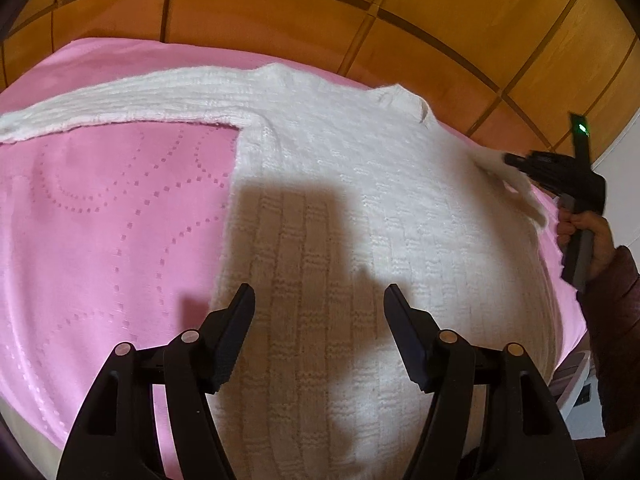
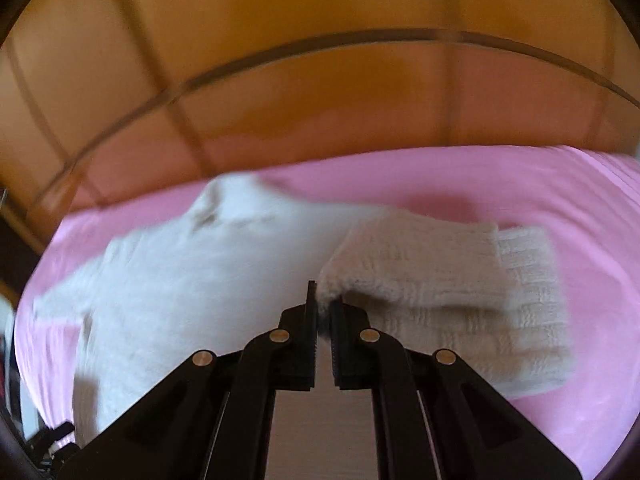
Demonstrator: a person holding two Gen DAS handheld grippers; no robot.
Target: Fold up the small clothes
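A white knitted sweater (image 1: 360, 184) lies flat on a pink bedspread (image 1: 100, 232), its left sleeve (image 1: 100, 108) stretched out sideways. My left gripper (image 1: 320, 292) hovers open over the sweater's lower body with nothing between its fingers. In the left wrist view my right gripper (image 1: 516, 160) is at the sweater's right edge, shut on the other sleeve and lifting it off the bed. The right wrist view is blurred; there the right gripper (image 2: 324, 300) pinches a fold of that sleeve (image 2: 440, 280), and the ribbed cuff (image 2: 528, 264) hangs to the right.
An orange wooden panelled headboard (image 1: 280, 20) rises behind the bed. A person's hand (image 1: 588, 236) in a dark red sleeve (image 1: 616, 320) holds the right gripper's handle at the bed's right edge. Bare pink bedspread (image 2: 540, 192) lies on both sides of the sweater.
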